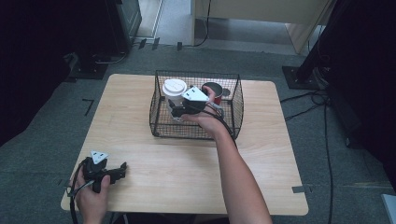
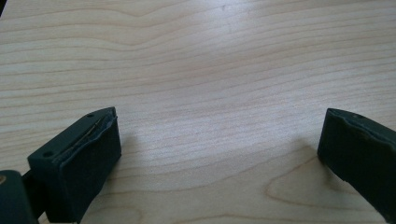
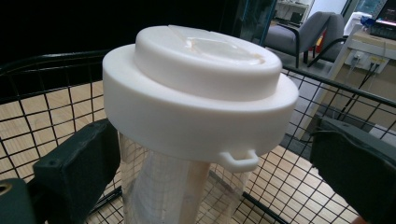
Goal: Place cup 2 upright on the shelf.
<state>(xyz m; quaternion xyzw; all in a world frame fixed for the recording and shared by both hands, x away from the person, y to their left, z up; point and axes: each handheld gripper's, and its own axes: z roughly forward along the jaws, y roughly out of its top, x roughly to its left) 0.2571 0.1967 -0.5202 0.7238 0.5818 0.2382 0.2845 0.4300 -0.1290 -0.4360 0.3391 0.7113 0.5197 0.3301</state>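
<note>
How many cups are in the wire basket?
2. A clear cup with a white lid stands at the basket's back left, between the right gripper's open jaws. A red cup stands behind the hand; others may be hidden.

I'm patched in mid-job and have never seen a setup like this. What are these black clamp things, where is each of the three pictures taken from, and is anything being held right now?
A person works at a wooden table with a hand-held gripper in each hand: a two-jaw clamp with its own camera.

The high view looks down from above the person's side. The left hand-held gripper rests near the table's front left corner; its own view shows the jaws wide apart over bare wood.

The right hand-held gripper reaches into a black wire basket. Its own view looks along the jaws at a clear cup with a white lid. The jaws stand on either side of the cup, apart from it, so nothing is gripped. A red cup also stands in the basket.
</note>
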